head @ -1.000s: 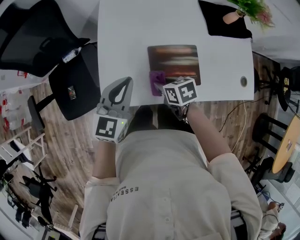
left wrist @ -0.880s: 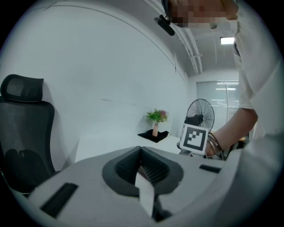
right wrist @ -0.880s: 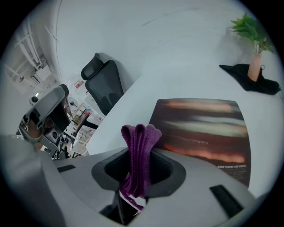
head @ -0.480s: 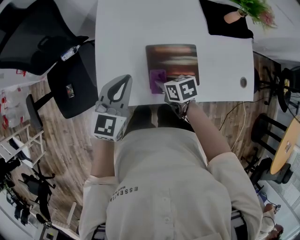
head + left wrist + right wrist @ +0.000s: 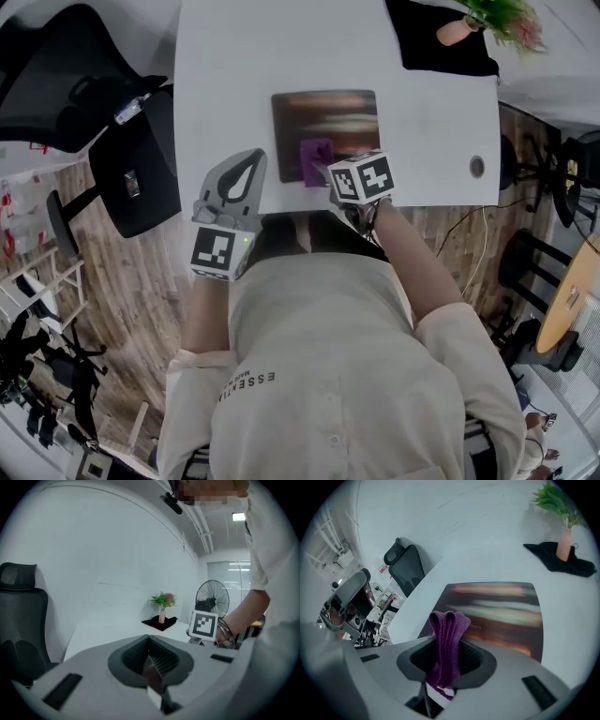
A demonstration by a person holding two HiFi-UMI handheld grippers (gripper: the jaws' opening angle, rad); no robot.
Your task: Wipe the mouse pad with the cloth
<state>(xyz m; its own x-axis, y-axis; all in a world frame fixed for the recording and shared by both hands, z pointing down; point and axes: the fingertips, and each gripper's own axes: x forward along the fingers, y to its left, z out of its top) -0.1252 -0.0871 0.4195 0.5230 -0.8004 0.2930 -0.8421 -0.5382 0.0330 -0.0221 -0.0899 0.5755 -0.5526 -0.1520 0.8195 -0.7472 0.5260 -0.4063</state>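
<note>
Firmly clamped in the right gripper (image 5: 449,665), the purple cloth (image 5: 447,634) sits over the near edge of the mouse pad (image 5: 497,606) — perhaps touching it — while the left gripper (image 5: 151,660) has its jaws together, empty.

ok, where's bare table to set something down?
Free: the table left of the mouse pad, the wide strip beyond it, and between pad and cable hole. Crowded: pad's near edge, where the right tongs hold the purple cloth; far right corner, black cloth and vase.
</note>
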